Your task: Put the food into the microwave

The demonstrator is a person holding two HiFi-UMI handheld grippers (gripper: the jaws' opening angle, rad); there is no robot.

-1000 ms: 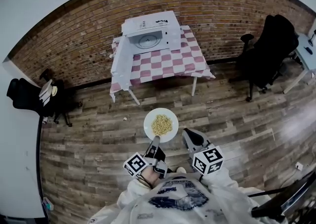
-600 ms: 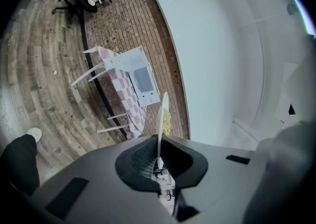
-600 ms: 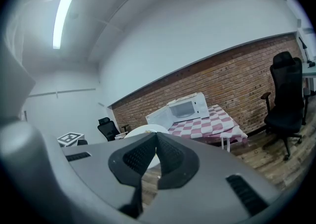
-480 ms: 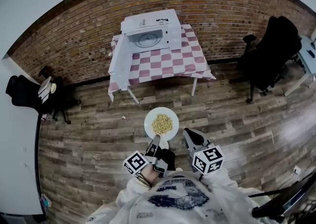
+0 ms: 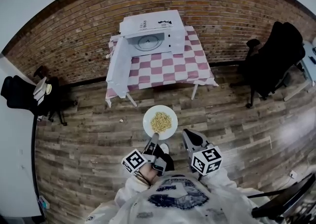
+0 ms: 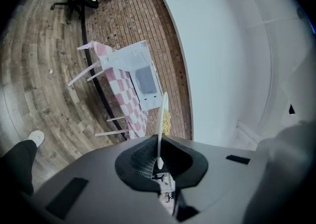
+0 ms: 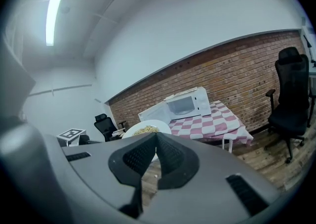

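Note:
A white plate (image 5: pixel 160 122) of yellowish food hangs level over the wooden floor, short of the table. My left gripper (image 5: pixel 152 142) is shut on the plate's near rim; in the left gripper view the plate (image 6: pixel 163 112) shows edge-on, pinched between the jaws. Beside it, my right gripper (image 5: pixel 187 135) is shut on nothing, and in its own view the plate (image 7: pixel 146 128) peeks over its closed jaws. The white microwave (image 5: pixel 151 33) stands on the checked table (image 5: pixel 168 67) with its door (image 5: pixel 118 63) swung open to the left.
A brick wall runs behind the table. A black office chair (image 5: pixel 271 57) stands to the right, another chair (image 5: pixel 19 94) with things on it to the left. The person's dark shoe (image 5: pixel 165 161) shows below the plate.
The table and microwave have drawn slightly nearer in the head view. The plate stays held in the left gripper; the right gripper keeps its place beside it.

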